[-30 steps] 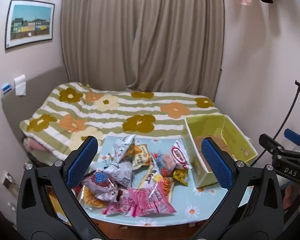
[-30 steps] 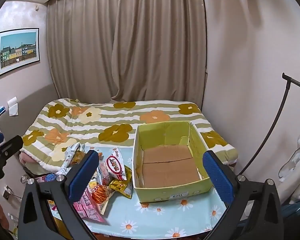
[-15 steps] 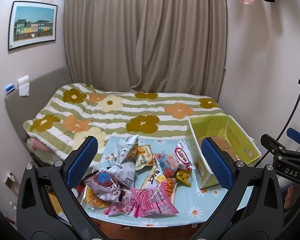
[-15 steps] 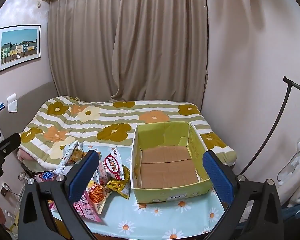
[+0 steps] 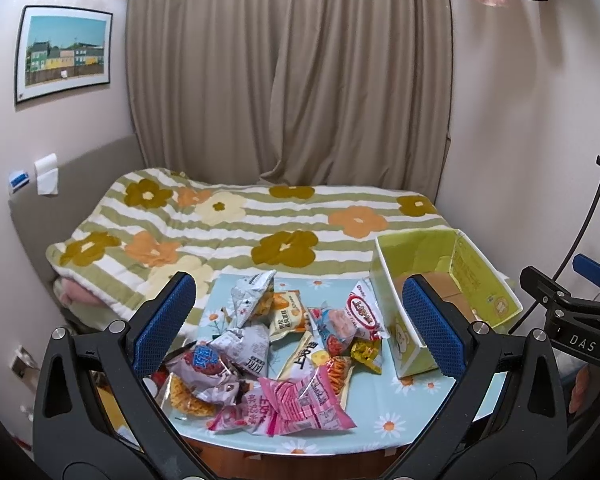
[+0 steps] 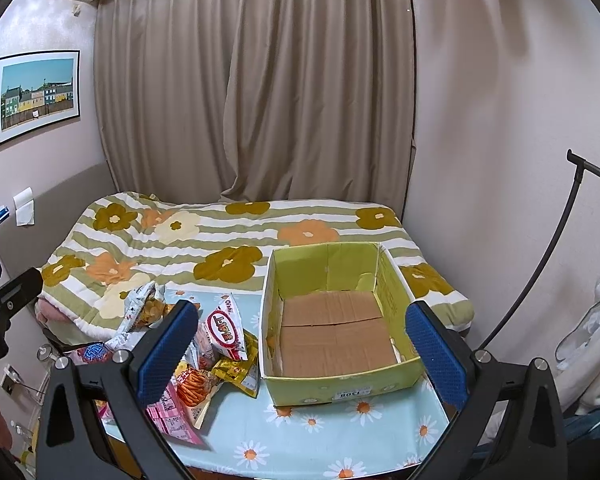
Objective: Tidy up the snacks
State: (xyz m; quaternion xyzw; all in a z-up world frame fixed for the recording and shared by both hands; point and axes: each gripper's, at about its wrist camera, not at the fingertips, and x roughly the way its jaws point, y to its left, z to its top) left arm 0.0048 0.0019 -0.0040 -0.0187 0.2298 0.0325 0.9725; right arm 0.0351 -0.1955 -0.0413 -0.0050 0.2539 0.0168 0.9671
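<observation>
A pile of several snack bags [image 5: 276, 344] lies on a small table with a light blue daisy cloth [image 5: 396, 424]. It holds a pink bag [image 5: 296, 404], a silver bag [image 5: 248, 344] and a red-and-white bag [image 5: 362, 312]. A yellow-green cardboard box [image 6: 340, 380] stands open and empty to the right of the pile. My left gripper [image 5: 300, 328] is open, above and short of the pile. My right gripper [image 6: 304, 344] is open, above the table in front of the box. Neither holds anything.
A bed with a striped flower blanket [image 5: 236, 224] lies right behind the table. Beige curtains [image 6: 252, 100] hang behind it. A wall [image 6: 500, 140] and a black stand [image 6: 548, 264] are on the right.
Both grippers have drifted slightly back and up, so the table and box sit a little lower in view. Both stay open. Nothing on the table has moved.
</observation>
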